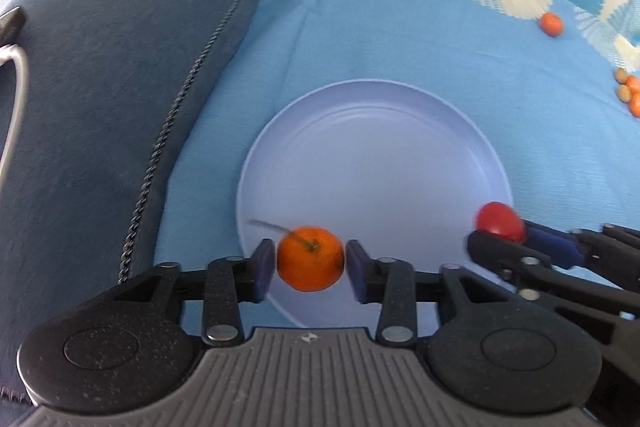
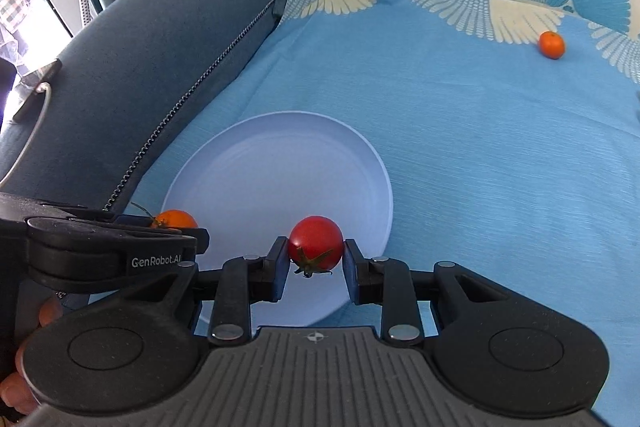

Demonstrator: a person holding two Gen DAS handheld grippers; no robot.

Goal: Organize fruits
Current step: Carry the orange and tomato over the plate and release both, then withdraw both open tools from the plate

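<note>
Two grippers, two fruits, both over the pale blue plate (image 1: 376, 163)! Left gripper (image 1: 311, 263) has its blue pads pressed against either side of a stemmed orange mandarin (image 1: 311, 259), holding it above the plate's near-left rim. Right gripper (image 2: 315, 257) is clamped on a red tomato (image 2: 316, 243), green calyx pointing down toward the camera, poised over the plate's near edge. From the left wrist view, that tomato sits at the plate's right rim. The plate lies on a blue cloth (image 2: 480, 147) with fan patterns, beside a dark blue cushion (image 2: 152, 51). Far off, a lone mandarin (image 2: 552, 45) waits near the patterned border, and a small cluster of fruits (image 1: 628, 91) sits at the right edge.
</note>
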